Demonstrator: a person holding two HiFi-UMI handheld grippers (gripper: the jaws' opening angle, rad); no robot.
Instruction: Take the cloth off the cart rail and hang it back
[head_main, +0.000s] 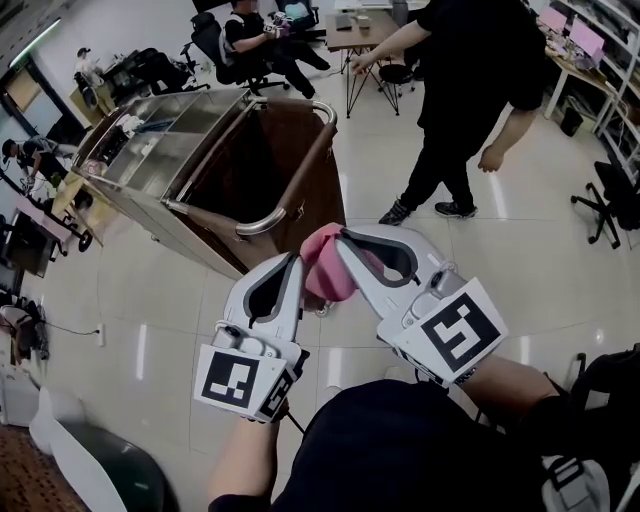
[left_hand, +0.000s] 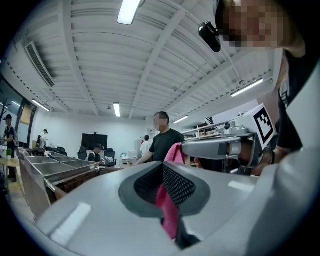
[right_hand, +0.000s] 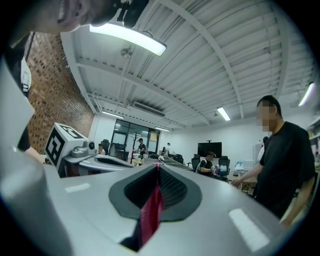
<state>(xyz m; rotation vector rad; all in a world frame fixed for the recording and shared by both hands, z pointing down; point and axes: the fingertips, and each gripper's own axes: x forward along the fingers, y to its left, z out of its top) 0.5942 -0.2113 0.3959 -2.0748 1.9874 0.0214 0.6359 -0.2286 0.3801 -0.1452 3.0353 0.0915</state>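
A pink cloth (head_main: 322, 265) hangs bunched in the air between my two grippers, in front of the cart's curved metal rail (head_main: 290, 205) and clear of it. My left gripper (head_main: 297, 260) is shut on the cloth's left side, and a pink fold (left_hand: 168, 212) is pinched between its pads. My right gripper (head_main: 339, 238) is shut on the upper right part, where a thin strip of cloth (right_hand: 151, 212) shows between its pads. The two grippers' tips are close together. In the left gripper view the right gripper (left_hand: 220, 147) shows with cloth beside it.
The steel cart (head_main: 170, 150) with a brown side panel stands at the upper left. A person in black (head_main: 470, 100) stands just beyond it on the tiled floor. Another person sits on an office chair (head_main: 250, 45) farther back. A desk (head_main: 360, 30) and another chair (head_main: 612, 200) flank the room.
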